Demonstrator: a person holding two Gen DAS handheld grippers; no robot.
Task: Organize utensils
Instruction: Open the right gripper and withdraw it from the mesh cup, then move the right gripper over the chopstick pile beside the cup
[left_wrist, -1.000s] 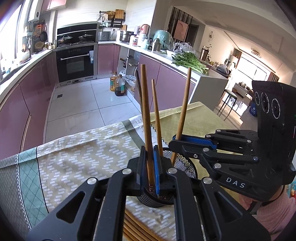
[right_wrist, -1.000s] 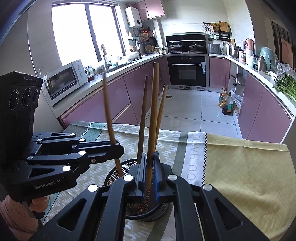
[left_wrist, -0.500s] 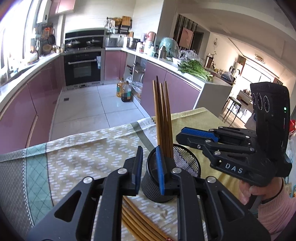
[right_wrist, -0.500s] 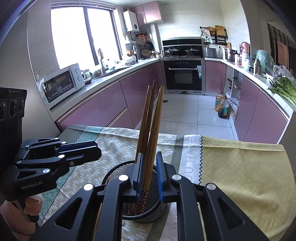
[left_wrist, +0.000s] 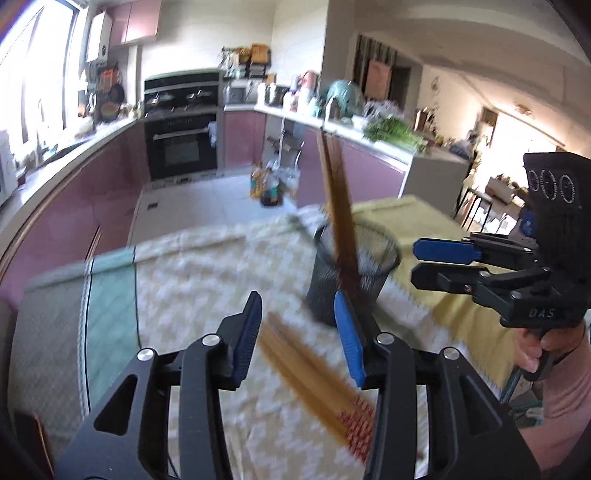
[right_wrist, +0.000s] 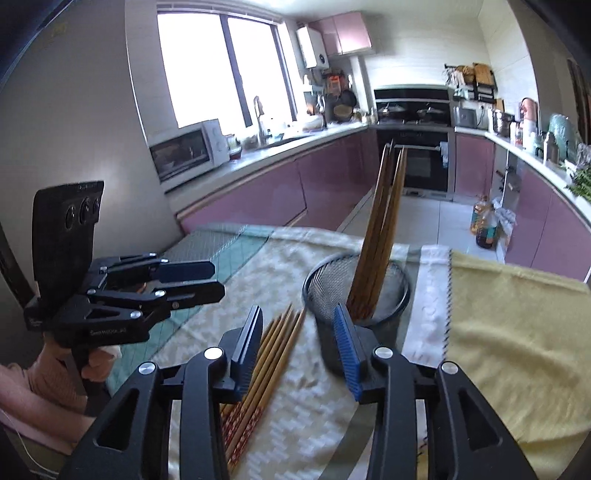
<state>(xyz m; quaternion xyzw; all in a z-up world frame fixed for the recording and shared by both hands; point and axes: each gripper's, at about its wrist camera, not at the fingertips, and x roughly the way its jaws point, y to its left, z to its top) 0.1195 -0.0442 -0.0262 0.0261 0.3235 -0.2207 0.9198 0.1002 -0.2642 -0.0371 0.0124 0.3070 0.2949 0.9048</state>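
Observation:
A black mesh holder (left_wrist: 354, 269) (right_wrist: 356, 291) stands on the table with several wooden chopsticks (left_wrist: 338, 218) (right_wrist: 380, 236) upright in it, leaning together. More chopsticks (left_wrist: 317, 376) (right_wrist: 264, 373) lie flat on the cloth in front of it. My left gripper (left_wrist: 301, 343) is open and empty above the flat chopsticks; it also shows in the right wrist view (right_wrist: 194, 278). My right gripper (right_wrist: 303, 354) is open and empty beside the holder; it also shows in the left wrist view (left_wrist: 439, 264).
A patterned cloth (left_wrist: 207, 280) and a yellow cloth (right_wrist: 517, 332) cover the table. Beyond the far table edge lie the kitchen floor, purple cabinets (right_wrist: 280, 192) and an oven (left_wrist: 181, 144).
Both grippers let go of the chopsticks they held in the holder, opened wide and drew back. The chopsticks now lean together in the holder.

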